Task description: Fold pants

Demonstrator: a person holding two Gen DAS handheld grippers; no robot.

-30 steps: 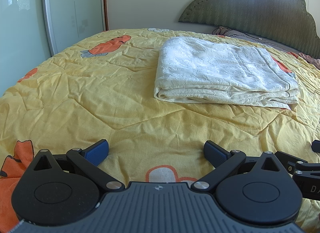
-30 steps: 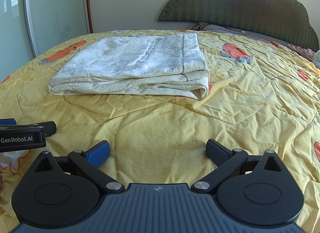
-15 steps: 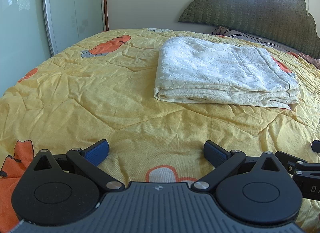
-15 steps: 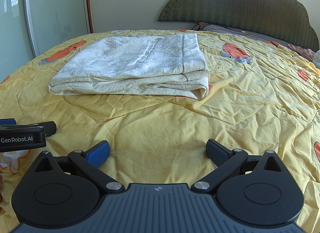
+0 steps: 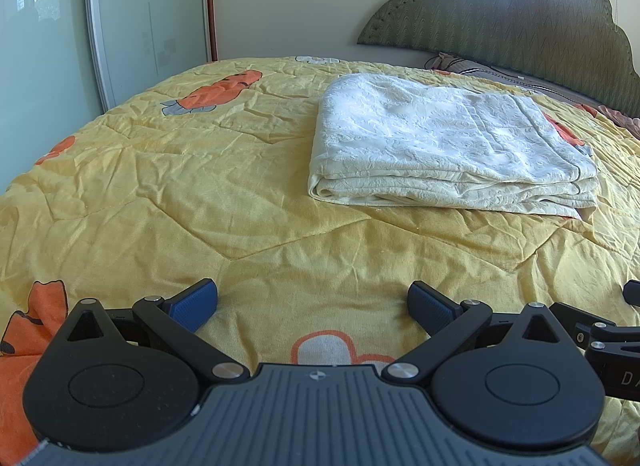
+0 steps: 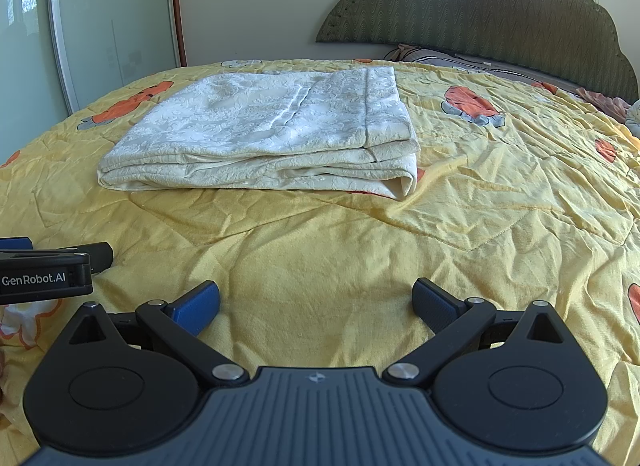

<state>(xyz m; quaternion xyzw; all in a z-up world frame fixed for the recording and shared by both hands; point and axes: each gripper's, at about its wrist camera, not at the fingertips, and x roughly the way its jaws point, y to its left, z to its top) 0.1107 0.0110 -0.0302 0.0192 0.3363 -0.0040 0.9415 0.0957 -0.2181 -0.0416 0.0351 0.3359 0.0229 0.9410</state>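
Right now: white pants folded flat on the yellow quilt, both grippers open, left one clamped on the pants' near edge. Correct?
Not quite. The left gripper holds nothing: the left wrist view shows its jaws apart over bare yellow quilt, short of the folded pants. The right gripper is open too.

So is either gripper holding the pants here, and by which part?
Nothing is held. The left gripper and right gripper both have their jaws wide open over the yellow quilt, short of the folded white pants.
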